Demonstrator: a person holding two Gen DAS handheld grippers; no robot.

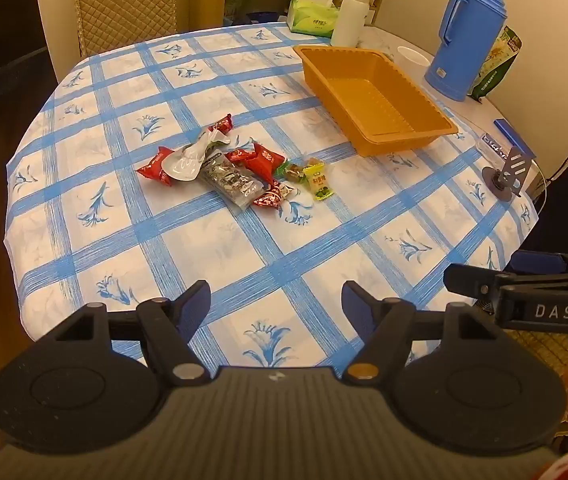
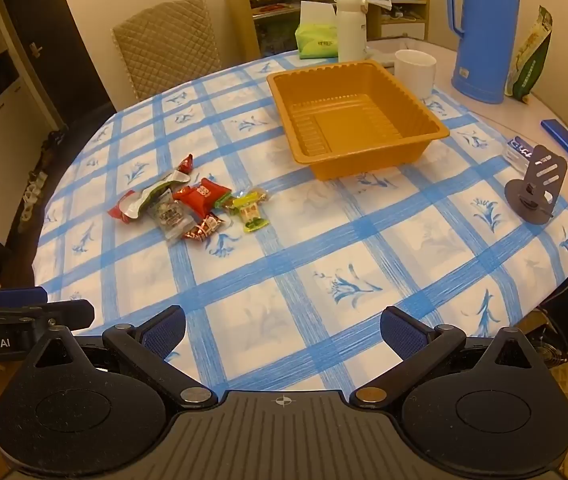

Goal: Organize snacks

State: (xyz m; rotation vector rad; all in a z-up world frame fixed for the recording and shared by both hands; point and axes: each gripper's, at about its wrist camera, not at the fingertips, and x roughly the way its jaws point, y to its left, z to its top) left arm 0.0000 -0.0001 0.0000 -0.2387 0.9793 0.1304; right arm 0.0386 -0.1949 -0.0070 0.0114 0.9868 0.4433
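Both grippers, left (image 1: pixel 276 304) and right (image 2: pixel 282 330), wide open, empty. Snack pile (image 1: pixel 228 168) at 11 o'clock from tray (image 1: pixel 375 96), overlapping; risked multi-wrapper grab, slippery foil.

Snack pile (image 1: pixel 232 168) near empty orange tray (image 1: pixel 375 96)
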